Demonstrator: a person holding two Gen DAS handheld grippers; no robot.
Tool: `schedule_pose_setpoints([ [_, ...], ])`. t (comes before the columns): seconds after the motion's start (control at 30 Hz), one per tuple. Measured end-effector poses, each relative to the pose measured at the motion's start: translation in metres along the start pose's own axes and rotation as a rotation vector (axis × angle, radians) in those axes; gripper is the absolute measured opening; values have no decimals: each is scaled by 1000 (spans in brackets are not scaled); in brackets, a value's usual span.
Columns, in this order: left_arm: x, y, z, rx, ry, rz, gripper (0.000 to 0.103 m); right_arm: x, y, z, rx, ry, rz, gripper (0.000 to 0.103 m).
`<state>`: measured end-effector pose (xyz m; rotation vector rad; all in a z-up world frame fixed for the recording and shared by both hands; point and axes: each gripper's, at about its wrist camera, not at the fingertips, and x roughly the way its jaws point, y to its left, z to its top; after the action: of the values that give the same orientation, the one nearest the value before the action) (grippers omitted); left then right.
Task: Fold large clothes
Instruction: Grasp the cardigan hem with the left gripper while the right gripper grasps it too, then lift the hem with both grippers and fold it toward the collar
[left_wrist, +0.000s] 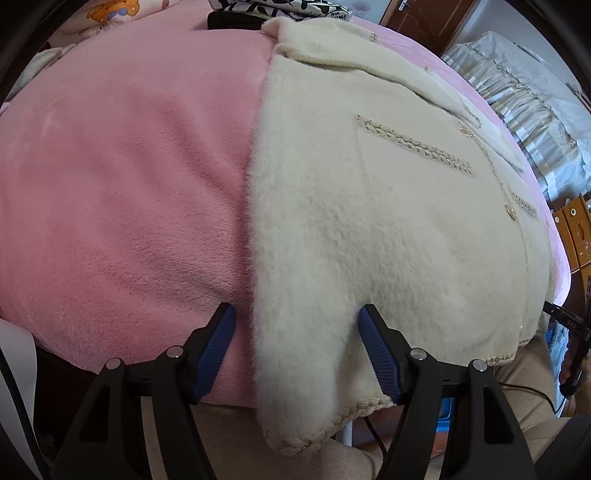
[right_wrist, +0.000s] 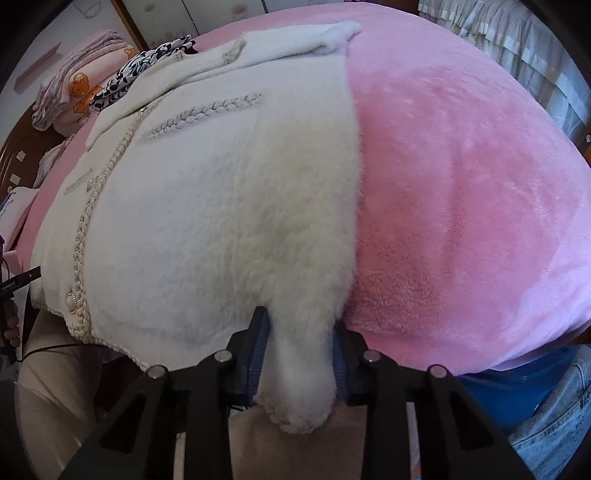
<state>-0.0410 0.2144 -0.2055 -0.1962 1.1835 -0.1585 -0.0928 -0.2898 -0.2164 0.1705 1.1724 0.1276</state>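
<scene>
Here a cream fleece coat (left_wrist: 369, 206) lies flat on a pink blanket (left_wrist: 122, 177) covering the bed, its braided hem hanging over the near edge. No container shows in either view. At the far end sit a black-and-white patterned cloth (right_wrist: 147, 64) and a folded stack with a bear print (right_wrist: 79, 88). The left gripper (left_wrist: 297, 325) points steeply down with its jaws apart, straddling the coat's left hem corner, the right pad against the fleece. The right gripper (right_wrist: 301, 332) is clamped on the opposite hem corner, fleece bunched between its blue pads.
</scene>
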Motion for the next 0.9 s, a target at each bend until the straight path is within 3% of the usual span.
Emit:
schedule_pose_setpoints([
  [0.07,-1,-5,1,16,14,-18,29,-3,6,1,-22,-2,8,12],
  [0.13,-2,-11,1,34,25,-35,9,-6,13,2,-48,-6,-9,12],
  [0.23,-3,-21,3,52,29,-17,8,-8,14,3,-38,-5,-13,12],
  [0.47,-9,-21,7,-1,33,-73,7,-7,9,6,14,10,-6,11],
  [0.63,-8,-26,10,-4,42,-74,7,-3,7,9,35,18,-3,11],
  [0.77,-18,-29,19,-37,51,-137,7,-10,3,13,71,29,44,11],
  [0.9,-42,-38,35,-68,-7,-234,7,-36,3,23,95,-22,135,11],
])
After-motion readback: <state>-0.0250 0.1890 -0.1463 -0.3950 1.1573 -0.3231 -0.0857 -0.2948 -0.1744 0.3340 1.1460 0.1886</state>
